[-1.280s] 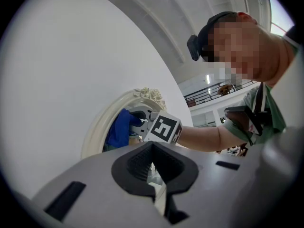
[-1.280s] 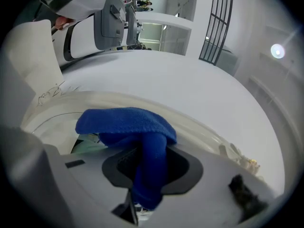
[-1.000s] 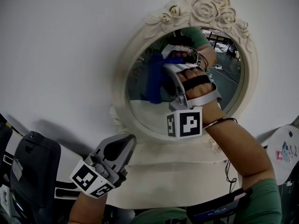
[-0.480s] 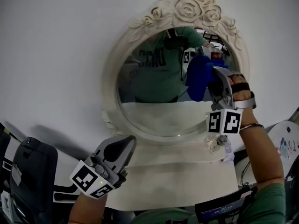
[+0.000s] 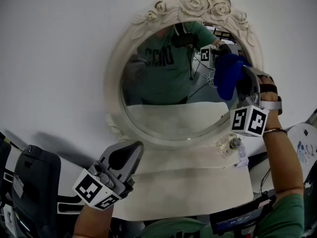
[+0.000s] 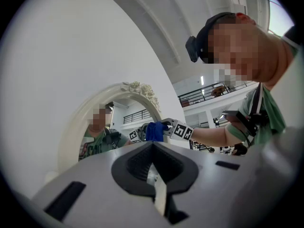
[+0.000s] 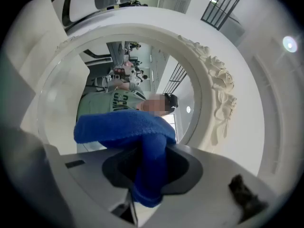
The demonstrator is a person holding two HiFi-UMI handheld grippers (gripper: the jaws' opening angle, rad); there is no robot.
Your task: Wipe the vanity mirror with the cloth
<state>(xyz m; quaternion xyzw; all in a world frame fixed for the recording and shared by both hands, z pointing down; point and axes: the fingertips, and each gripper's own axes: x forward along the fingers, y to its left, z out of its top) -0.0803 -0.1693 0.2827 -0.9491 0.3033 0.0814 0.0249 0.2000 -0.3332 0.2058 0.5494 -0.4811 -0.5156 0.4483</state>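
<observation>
- White wall (image 5: 54, 48) backs the vanity mirror (image 5: 173, 98).
- Right tongs (image 5: 243, 83): clamped on blue cloth (image 5: 228, 76) at the glass edge.
- Left tongs (image 5: 126, 155): together, empty.
- Small item (image 5: 231, 144) at the mirror base: indistinct.

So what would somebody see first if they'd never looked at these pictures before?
Probably the big oval vanity mirror against the white wall, with carved roses on top of its cream frame. Next comes the bright blue cloth, pinched in the right tongs and held up at the mirror's right edge. The left tongs sit low down in front of the mirror's base, shut and empty.
</observation>
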